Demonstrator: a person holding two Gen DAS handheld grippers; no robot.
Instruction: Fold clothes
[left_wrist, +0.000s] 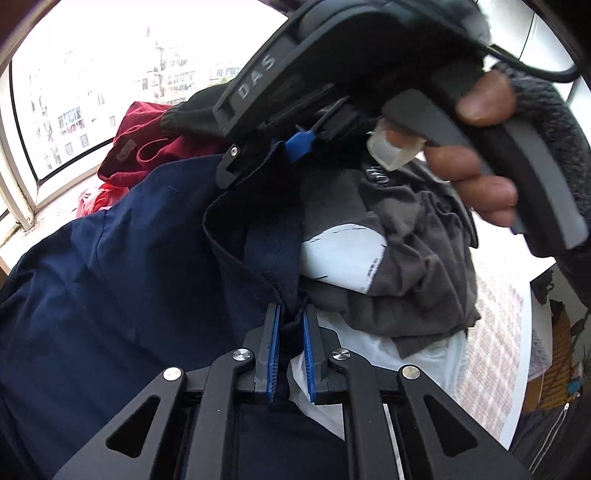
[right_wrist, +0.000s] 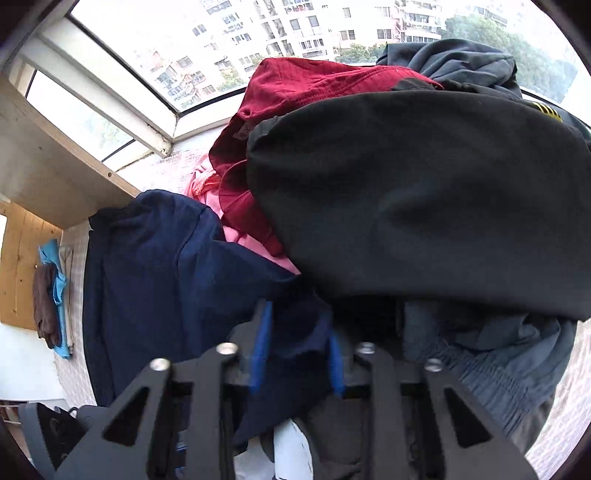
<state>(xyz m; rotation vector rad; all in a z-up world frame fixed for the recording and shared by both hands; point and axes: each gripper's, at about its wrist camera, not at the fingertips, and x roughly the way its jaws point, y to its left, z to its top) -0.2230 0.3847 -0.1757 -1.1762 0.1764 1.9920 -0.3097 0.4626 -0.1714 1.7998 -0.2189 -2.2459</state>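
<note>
Left gripper (left_wrist: 291, 314): jaws nearly closed, blue pads pinching a bunched edge of the navy garment (left_wrist: 122, 266); grasp confirmed in the left wrist view.
Right gripper (right_wrist: 295, 332): navy cloth lies between its 2 blue-padded fingers (right_wrist: 260, 332); the gap is wider than on the left and the view is blurred, so I cannot tell whether it clamps the cloth.
Right gripper, seen from the left wrist: its black body marked "DAS" fills the upper part of the view, tip pressed against the navy garment's collar edge.
Hand (left_wrist: 480, 162): 1 hand wrapped round the right gripper's handle and trigger, with a dark knitted sleeve (left_wrist: 546, 122) at the wrist.
Navy garment, place: spread over the left part of the desk (left_wrist: 495, 332), its far end reaching toward the window-side edge; both tools meet it at the near end.
Grey garment (left_wrist: 417, 240): crumpled just right of the navy one, with a white printed patch on it, touching the navy cloth.
White garment (left_wrist: 321, 391): beneath the grey one, at the near edge.
Pile toward the window: dark red garment (right_wrist: 306, 96), pink garment (right_wrist: 221, 206) under it, and a large black garment (right_wrist: 424, 192) on top, overlapping the navy one.
Window (right_wrist: 258, 37): behind the pile, apartment blocks outside.
Desk surface: pale, finely patterned covering.
</note>
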